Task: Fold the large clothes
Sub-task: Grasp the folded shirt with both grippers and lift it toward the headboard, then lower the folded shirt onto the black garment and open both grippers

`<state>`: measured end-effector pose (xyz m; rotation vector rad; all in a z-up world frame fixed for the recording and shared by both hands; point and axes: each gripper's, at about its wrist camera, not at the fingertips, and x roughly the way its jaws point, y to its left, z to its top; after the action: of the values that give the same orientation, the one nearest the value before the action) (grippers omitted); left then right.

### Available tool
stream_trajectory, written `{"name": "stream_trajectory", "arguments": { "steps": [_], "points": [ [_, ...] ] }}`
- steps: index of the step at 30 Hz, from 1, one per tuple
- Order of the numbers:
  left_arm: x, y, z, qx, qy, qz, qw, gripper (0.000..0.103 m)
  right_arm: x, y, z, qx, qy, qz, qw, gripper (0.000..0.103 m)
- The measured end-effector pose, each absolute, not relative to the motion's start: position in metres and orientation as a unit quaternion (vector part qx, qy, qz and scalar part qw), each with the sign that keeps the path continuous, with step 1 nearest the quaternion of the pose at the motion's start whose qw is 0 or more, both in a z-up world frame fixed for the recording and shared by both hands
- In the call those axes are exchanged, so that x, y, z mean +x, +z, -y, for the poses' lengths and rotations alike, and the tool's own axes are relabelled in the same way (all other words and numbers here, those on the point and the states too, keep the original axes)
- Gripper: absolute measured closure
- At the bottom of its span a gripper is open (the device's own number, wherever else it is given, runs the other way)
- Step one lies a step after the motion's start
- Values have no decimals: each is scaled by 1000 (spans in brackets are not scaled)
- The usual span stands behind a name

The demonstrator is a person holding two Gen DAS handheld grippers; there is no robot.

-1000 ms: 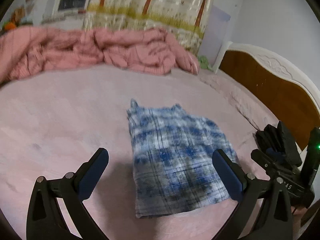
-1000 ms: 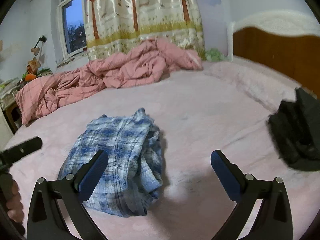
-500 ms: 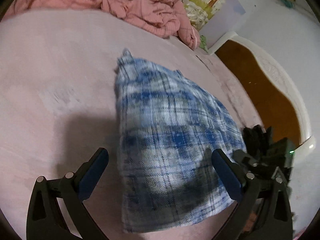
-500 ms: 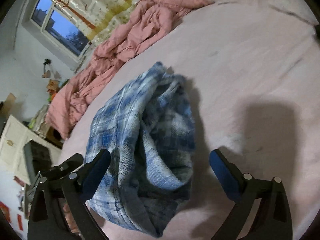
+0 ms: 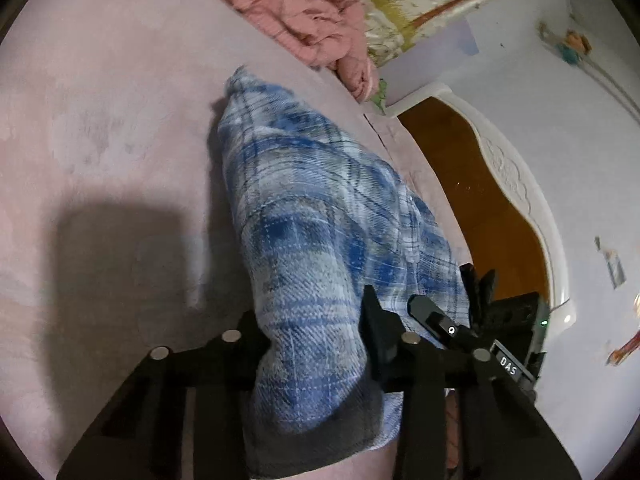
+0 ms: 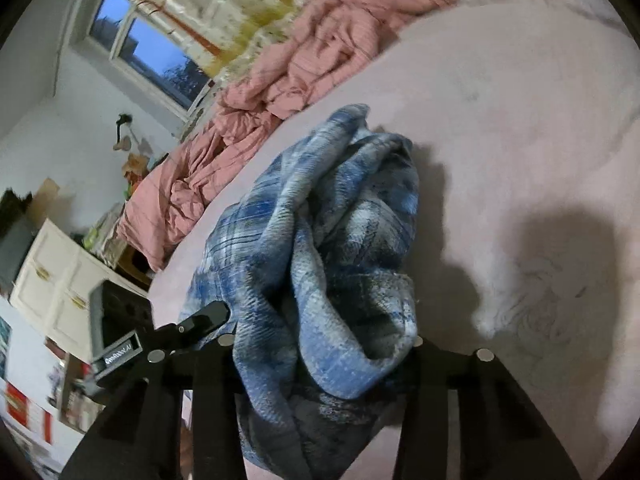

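Observation:
A blue plaid shirt [image 5: 304, 184] lies folded into a thick bundle on the pink bed [image 5: 100, 120]. My left gripper [image 5: 312, 320] is at its near left end; its jaws are closing, with the cloth bunched between the pads and pressed from both sides. In the right wrist view the same shirt [image 6: 340, 200] shows loose rolled layers. My right gripper [image 6: 324, 336] is also closing, its pads squeezing the near right end. Each gripper shows at the edge of the other's view: the right gripper [image 5: 480, 320] and the left gripper [image 6: 160, 340].
A crumpled pink quilt [image 6: 280, 80] lies along the far side of the bed [image 6: 500, 100]. A wooden headboard with a white rim [image 5: 480, 184] stands to the right. A white cabinet [image 6: 52, 280] and a window [image 6: 140, 48] are off to the left.
Both grippers came down and rolled towards the shirt's near edge. Their jaws went from wide open to closed on the cloth, which now bunches up between the fingers.

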<state>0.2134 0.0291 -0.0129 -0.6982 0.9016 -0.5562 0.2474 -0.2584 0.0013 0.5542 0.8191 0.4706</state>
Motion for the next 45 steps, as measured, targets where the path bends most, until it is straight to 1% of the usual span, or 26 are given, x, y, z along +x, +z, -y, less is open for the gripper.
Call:
{"name": "stream_trajectory", "arguments": {
  "steps": [6, 10, 13, 17, 20, 23, 27, 30, 32, 35, 37, 38, 39, 41, 42, 44, 45],
  "points": [
    [195, 38, -10, -296, -278, -387, 828, 69, 223, 47, 274, 253, 221, -353, 873, 61],
    [190, 78, 25, -248, -297, -367, 846, 69, 206, 87, 293, 230, 186, -334, 895, 61],
    [194, 100, 57, -247, -325, -361, 839, 69, 187, 117, 320, 214, 164, -309, 912, 61],
    [192, 136, 131, -201, -373, -346, 837, 69, 161, 154, 372, 191, 112, -301, 928, 61],
    [188, 158, 187, -168, -413, -331, 832, 69, 134, 171, 423, 206, 76, -265, 939, 61],
    [190, 177, 246, -158, -455, -313, 819, 69, 111, 182, 478, 233, 40, -229, 944, 61],
    [197, 195, 338, -121, -506, -284, 805, 69, 88, 197, 548, 252, -46, -178, 950, 61],
    [210, 193, 398, -109, -540, -275, 788, 69, 81, 203, 592, 244, -110, -152, 951, 60],
    [220, 183, 426, -115, -550, -287, 776, 69, 86, 197, 618, 242, -137, -151, 948, 60],
    [242, 145, 466, -118, -529, -329, 773, 68, 103, 168, 659, 263, -176, -177, 932, 60],
    [256, 107, 486, -122, -511, -380, 761, 68, 122, 145, 670, 268, -202, -207, 919, 60],
    [262, 90, 493, -121, -500, -398, 759, 66, 129, 133, 677, 263, -220, -224, 912, 60],
    [263, 76, 496, -116, -495, -398, 763, 62, 137, 119, 682, 257, -235, -241, 906, 59],
    [263, 65, 496, -93, -493, -378, 778, 55, 144, 103, 687, 255, -240, -254, 902, 55],
    [264, 61, 493, -91, -492, -377, 780, 52, 146, 97, 689, 260, -236, -258, 900, 55],
    [266, 60, 486, -88, -490, -377, 781, 49, 145, 92, 692, 266, -238, -259, 897, 45],
    [264, 65, 488, -76, -488, -370, 787, 47, 145, 92, 690, 263, -245, -258, 897, 43]
  ]
}}
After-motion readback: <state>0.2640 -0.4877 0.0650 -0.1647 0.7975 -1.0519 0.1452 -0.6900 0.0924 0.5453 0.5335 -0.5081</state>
